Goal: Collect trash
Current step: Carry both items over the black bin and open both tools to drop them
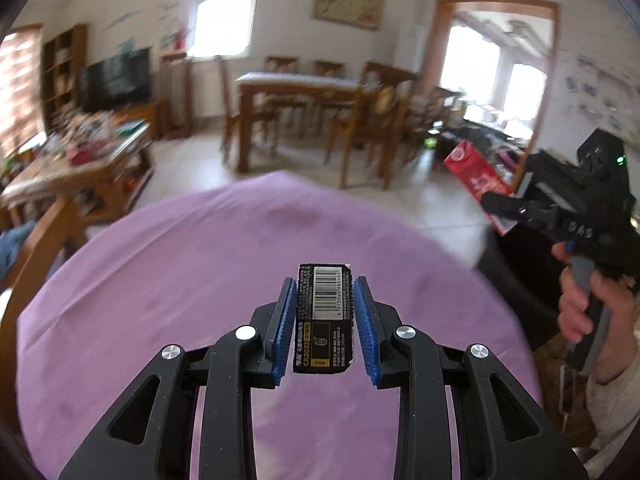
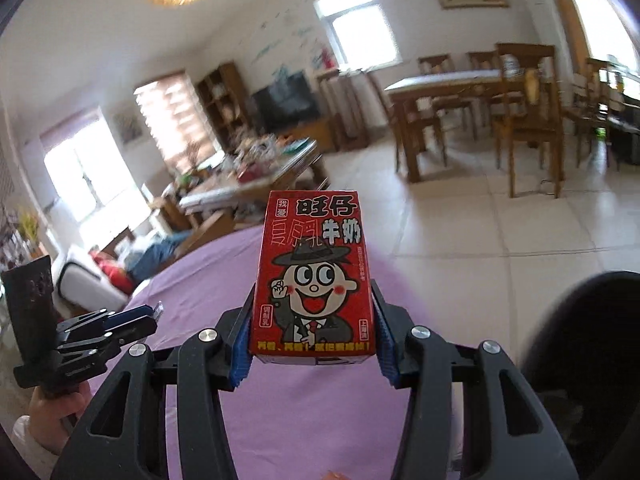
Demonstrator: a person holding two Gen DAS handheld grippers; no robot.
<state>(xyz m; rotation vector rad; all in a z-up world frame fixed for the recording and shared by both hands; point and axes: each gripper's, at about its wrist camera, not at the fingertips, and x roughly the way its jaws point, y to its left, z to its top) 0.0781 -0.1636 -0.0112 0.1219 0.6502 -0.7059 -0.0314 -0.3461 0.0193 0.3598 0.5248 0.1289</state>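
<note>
Left gripper (image 1: 324, 320): jaws drawn narrow, blue pads pressed on the two long edges of a black battery card pack (image 1: 324, 316), which is lifted clear above the purple tablecloth (image 1: 160, 280).
Right gripper (image 2: 314, 344): jaws about half spread, blue pads clamped on the side walls of a red milk carton (image 2: 316, 276), gripped low on the carton so most of it stands past the fingertips; also held above the cloth.
Battery pack, handling: I judge it light, thin and fairly stiff card; pinched by its edges it could bow or swivel, so a moderate squeeze near mid-length, as taken here, suits it.
Milk carton, handling: likely empty, hence light, with glossy walls that dent under hard pressure and could slip; holding the flat sides near the base keeps it steady. Whether liquid remains I cannot tell.
Bin: a dark rounded container (image 2: 592, 360) sits just beside the table on the right gripper's side, probably the trash bin; its opening is not clearly shown.
Person: a hand (image 1: 588, 312) grips the right tool's handle.
Surroundings: a dining table (image 1: 296, 84) with chairs stands well apart across the tiled floor.
</note>
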